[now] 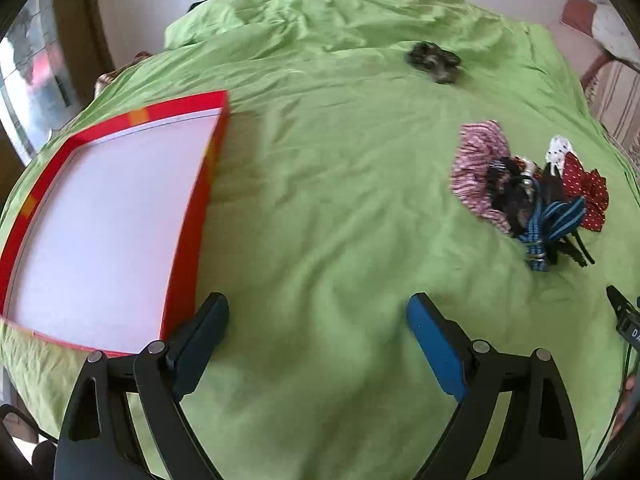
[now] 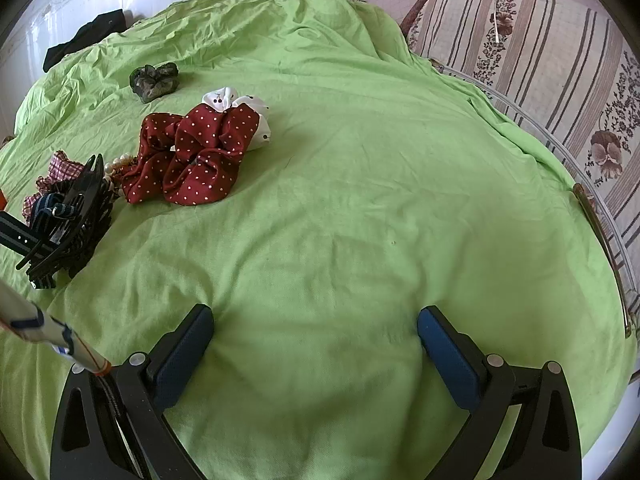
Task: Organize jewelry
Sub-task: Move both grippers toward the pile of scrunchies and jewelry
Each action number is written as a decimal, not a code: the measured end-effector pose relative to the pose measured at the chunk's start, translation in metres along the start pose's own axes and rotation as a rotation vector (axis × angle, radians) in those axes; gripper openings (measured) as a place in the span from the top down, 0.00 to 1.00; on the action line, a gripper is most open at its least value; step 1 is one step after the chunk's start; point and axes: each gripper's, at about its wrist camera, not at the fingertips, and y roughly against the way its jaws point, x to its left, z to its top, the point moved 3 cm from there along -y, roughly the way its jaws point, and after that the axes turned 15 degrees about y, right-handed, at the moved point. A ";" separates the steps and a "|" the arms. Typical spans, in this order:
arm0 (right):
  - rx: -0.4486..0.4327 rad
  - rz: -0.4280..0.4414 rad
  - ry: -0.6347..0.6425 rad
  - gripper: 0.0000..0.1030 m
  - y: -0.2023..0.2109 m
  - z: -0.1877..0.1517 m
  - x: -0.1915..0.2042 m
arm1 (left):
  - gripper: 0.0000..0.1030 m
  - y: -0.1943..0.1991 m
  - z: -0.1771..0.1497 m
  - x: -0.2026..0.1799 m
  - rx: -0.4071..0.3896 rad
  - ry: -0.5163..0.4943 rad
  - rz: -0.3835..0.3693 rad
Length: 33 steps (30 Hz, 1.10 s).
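A shallow red box [image 1: 188, 216] with a white inside lies on the green sheet [image 1: 320, 184], at the left of the left wrist view. A heap of hair accessories [image 1: 528, 196] lies at the right: a pink checked scrunchie [image 1: 476, 160], a red dotted scrunchie [image 2: 200, 156], a white one [image 2: 224, 98], a black claw clip [image 2: 76, 216] and a blue striped band [image 1: 556, 220]. A dark camouflage scrunchie [image 2: 154, 80] lies apart, farther back. My left gripper [image 1: 318, 312] is open over bare sheet beside the box. My right gripper [image 2: 316, 324] is open, right of the heap.
A striped, flowered couch [image 2: 540, 64] borders the sheet on the right. Dark cloth [image 2: 86, 38] lies at the sheet's far edge by the white wall. A pale taped strap [image 2: 44, 328] crosses the lower left of the right wrist view.
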 end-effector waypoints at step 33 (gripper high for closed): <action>-0.419 -0.022 -0.019 0.02 0.214 -0.015 0.022 | 0.11 0.173 -0.041 -0.018 -0.203 -0.024 -0.159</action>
